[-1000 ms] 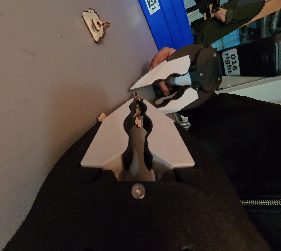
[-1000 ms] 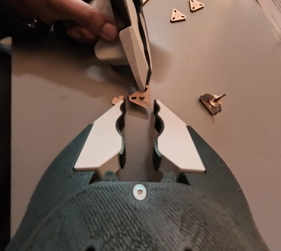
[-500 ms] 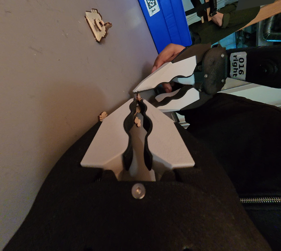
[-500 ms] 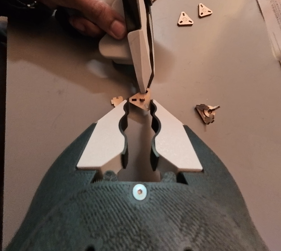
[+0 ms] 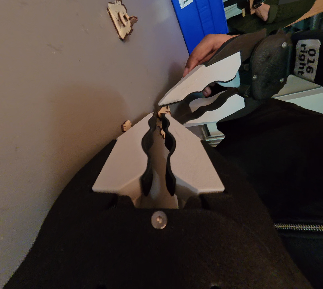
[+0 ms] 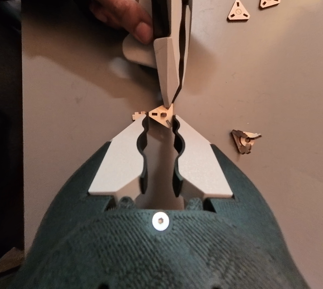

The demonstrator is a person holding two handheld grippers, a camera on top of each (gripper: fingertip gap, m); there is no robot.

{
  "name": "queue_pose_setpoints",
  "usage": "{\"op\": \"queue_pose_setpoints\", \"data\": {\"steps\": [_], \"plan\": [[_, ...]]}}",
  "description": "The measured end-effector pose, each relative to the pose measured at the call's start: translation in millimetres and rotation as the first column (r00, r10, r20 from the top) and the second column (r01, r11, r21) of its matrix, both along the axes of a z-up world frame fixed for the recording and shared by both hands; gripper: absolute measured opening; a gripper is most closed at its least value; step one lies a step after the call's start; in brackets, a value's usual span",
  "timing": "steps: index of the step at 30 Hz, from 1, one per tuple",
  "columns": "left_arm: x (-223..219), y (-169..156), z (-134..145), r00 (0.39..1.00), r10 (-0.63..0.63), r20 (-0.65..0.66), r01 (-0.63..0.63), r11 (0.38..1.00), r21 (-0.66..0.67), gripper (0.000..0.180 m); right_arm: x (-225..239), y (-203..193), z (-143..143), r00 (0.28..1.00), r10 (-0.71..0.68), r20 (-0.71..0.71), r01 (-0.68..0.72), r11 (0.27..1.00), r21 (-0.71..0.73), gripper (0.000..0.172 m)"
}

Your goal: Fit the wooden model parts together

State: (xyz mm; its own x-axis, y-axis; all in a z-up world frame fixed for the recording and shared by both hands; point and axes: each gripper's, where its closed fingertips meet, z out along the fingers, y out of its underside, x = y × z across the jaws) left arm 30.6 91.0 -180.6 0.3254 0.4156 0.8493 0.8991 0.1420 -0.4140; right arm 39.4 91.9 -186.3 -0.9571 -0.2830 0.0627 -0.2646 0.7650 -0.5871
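- Pale wood shows at mid-frame in the left wrist view: the left gripper (image 5: 158, 114) has its dark pads closed on a thin edge of the wooden triangle (image 5: 163, 111), low over the grey table (image 5: 61, 79).
- In the right wrist view, the right gripper (image 6: 160, 118) flanks the same triangle at centre frame. Its tips sit at two corners and seem to press, though blur leaves that unsure.
- A small toothed offcut (image 6: 138, 115) lies just left of it, and an assembled wooden piece (image 6: 244, 140) lies at right.

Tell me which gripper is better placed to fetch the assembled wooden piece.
Right, probably. The assembled piece lies close beside the right gripper, while the left gripper pinches a corner of the wooden triangle.
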Motion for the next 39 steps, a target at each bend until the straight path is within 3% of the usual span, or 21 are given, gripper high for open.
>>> {"op": "queue_pose_setpoints", "data": {"steps": [14, 18, 20, 25, 27, 32, 34, 39], "plan": [[1, 1, -1, 1.0, -0.01, -0.021, 0.009, 1.0, -0.023, 0.004, 0, 1, 0, 1.0, -0.006, -0.001, 0.006, 0.999, -0.047, 0.026], [1, 1, -1, 0.999, -0.006, -0.037, 0.005, 0.999, -0.039, 0.003, -10, 2, 4, 0.997, -0.049, -0.057, 0.044, 0.995, -0.091, 0.041], [1, 1, -1, 0.999, -0.006, -0.036, 0.005, 0.999, -0.036, 0.002, -14, 3, 13, 0.996, -0.075, -0.057, 0.067, 0.989, -0.133, 0.035], [0, 1, 3, 0.999, -0.001, -0.045, 0.0, 1.0, -0.017, 0.002, -12, -1, 41, 0.99, -0.115, 0.078, 0.132, 0.952, -0.276, 0.021], [0, 1, 3, 0.999, -0.001, -0.04, 0.001, 1.0, -0.005, 0.002, -14, -1, 38, 0.988, -0.131, 0.087, 0.151, 0.946, -0.286, 0.017], [0, 2, 2, 0.999, -0.008, -0.032, 0.008, 1.0, -0.006, 0.002, -13, -3, 15, 0.966, -0.183, 0.183, 0.223, 0.948, -0.225, 0.027], [0, 2, 2, 0.999, -0.005, -0.033, 0.005, 1.0, -0.011, 0.003, -9, -5, 14, 0.95, -0.177, 0.259, 0.234, 0.949, -0.21, 0.013], [0, 2, 3, 0.999, -0.009, -0.038, 0.009, 1.0, -0.003, 0.005, -10, -3, 14, 0.902, -0.202, 0.381, 0.286, 0.942, -0.178, 0.013]]}}
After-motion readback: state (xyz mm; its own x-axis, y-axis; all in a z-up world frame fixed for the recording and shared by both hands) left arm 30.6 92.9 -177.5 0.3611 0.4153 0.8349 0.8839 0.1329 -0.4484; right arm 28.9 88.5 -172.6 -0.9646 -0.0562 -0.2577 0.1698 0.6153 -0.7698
